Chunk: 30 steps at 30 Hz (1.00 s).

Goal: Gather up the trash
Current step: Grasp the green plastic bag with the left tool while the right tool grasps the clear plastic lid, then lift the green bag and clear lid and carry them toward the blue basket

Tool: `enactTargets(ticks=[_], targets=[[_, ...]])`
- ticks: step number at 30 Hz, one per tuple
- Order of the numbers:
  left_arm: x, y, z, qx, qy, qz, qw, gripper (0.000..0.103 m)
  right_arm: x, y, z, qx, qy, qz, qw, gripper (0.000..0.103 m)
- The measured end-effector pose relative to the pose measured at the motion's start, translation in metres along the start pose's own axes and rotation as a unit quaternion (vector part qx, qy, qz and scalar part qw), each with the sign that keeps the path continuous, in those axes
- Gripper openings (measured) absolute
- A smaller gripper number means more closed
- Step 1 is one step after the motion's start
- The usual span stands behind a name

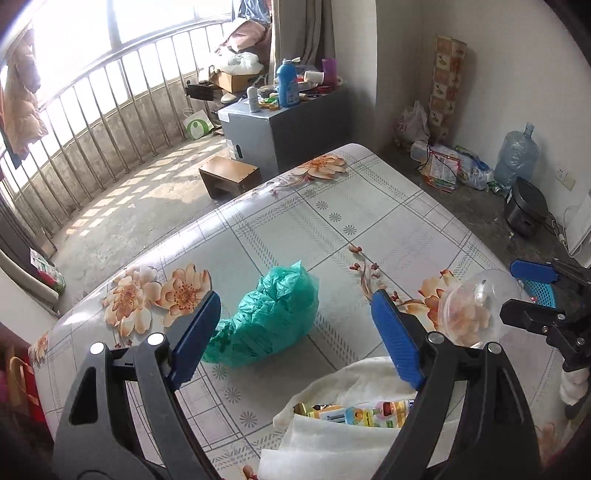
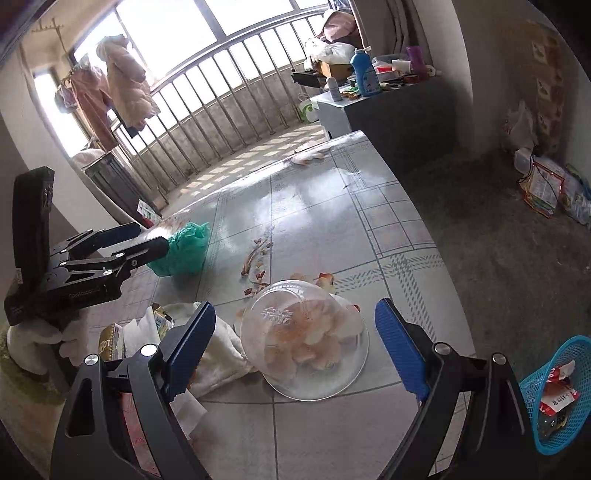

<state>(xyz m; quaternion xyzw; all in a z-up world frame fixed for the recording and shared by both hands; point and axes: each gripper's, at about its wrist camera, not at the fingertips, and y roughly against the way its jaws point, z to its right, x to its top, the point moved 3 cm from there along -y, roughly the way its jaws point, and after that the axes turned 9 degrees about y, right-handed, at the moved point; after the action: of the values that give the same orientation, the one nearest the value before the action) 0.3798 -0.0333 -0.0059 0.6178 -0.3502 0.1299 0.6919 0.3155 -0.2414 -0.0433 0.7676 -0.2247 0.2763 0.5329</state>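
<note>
Both tools released: left tool (image 1: 295, 325) nears green bag (image 1: 269, 317), right tool (image 2: 295, 343) straddles clear bowl (image 2: 304, 339) at 12 o'clock; bowl's slick dome may slip when squeezed.

Daylight pours in through the far windows (image 1: 74, 33), blown out to white behind the railing (image 1: 110, 99), whose bar shadows stripe the floor. The glossy tablecloth (image 2: 314, 206) throws pale glare. The right corner sits dim. Fisheye bending curves every edge, with dark vignetted corners; focus stays fairly sharp.
</note>
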Motion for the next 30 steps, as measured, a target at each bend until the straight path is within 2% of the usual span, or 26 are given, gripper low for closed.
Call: enactTargets(ticks=[4, 6, 9, 10, 11, 18, 22, 27, 30], targets=[[0.001, -0.039, -0.011, 0.044, -0.020, -0.040, 0.9980, 0.079, 0.001, -0.013, 0.000, -0.007, 0.007, -0.011, 1.000, 0.086], [-0.004, -0.051, -0.017, 0.052, -0.018, -0.064, 0.9964, 0.079, 0.000, -0.017, 0.002, -0.005, 0.004, -0.015, 1.000, 0.086], [-0.012, -0.056, -0.025, 0.049, -0.005, -0.082, 0.9954, 0.066, -0.001, -0.024, 0.003, -0.005, 0.002, -0.022, 1.000, 0.086], [-0.014, -0.056, -0.027, 0.047, -0.001, -0.083, 0.9954, 0.056, -0.001, -0.026, 0.003, -0.008, 0.002, -0.023, 1.000, 0.080], [-0.016, -0.056, -0.031, 0.045, 0.007, -0.087, 0.9952, 0.052, -0.001, -0.027, 0.003, -0.002, 0.001, -0.025, 1.000, 0.075], [-0.018, -0.033, -0.039, 0.035, 0.031, -0.064, 0.9968, 0.050, -0.004, -0.017, 0.006, 0.001, -0.012, -0.015, 1.000, 0.073], [-0.014, 0.003, -0.033, 0.024, 0.034, -0.034, 0.9986, 0.050, -0.007, 0.001, 0.008, -0.002, -0.025, 0.000, 1.000, 0.073], [-0.014, 0.065, -0.016, -0.022, 0.044, 0.018, 0.9986, 0.050, -0.014, 0.029, 0.013, -0.004, -0.040, 0.020, 0.999, 0.069], [-0.022, 0.096, -0.001, -0.061, 0.052, 0.031, 0.9963, 0.050, -0.026, 0.046, 0.015, -0.006, -0.058, 0.027, 0.998, 0.069]])
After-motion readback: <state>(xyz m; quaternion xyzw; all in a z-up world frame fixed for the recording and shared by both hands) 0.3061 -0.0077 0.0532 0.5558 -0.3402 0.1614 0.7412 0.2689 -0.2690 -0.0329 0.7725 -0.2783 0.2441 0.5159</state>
